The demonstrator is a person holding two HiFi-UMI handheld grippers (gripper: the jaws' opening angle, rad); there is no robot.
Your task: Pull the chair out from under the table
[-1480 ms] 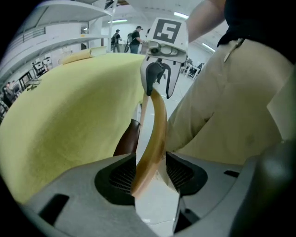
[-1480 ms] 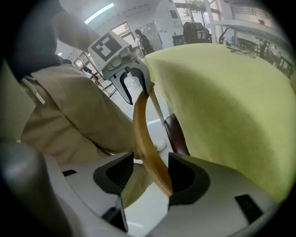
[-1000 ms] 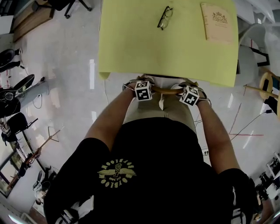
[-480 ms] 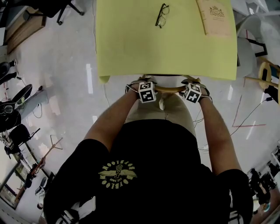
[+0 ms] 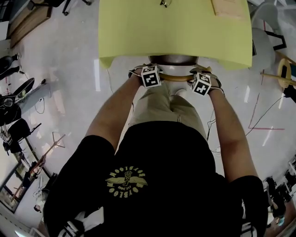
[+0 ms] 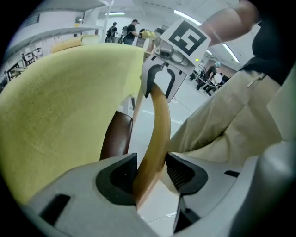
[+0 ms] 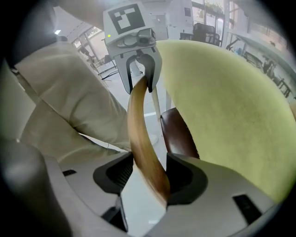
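The chair's curved wooden back rail (image 5: 176,77) runs between my two grippers, just at the near edge of the yellow-covered table (image 5: 138,32). My left gripper (image 5: 151,77) is shut on the rail's left end (image 6: 155,139), and my right gripper (image 5: 201,84) is shut on its right end (image 7: 141,139). A strip of the dark brown seat (image 5: 173,59) shows beyond the rail, at the tablecloth's edge; the seat (image 6: 115,139) also appears under the cloth in the left gripper view. Each gripper view shows the other gripper at the rail's far end.
The person's beige trouser legs (image 5: 166,106) stand right behind the rail. A booklet (image 5: 226,7) and glasses (image 5: 164,3) lie on the far part of the table. A wooden stool (image 5: 283,74) and floor cables (image 5: 263,115) are at the right; dark equipment (image 5: 14,106) lines the left.
The rail and both grippers have come away from the table toward the person, and the brown seat now shows from under the cloth. Both grips are unchanged.
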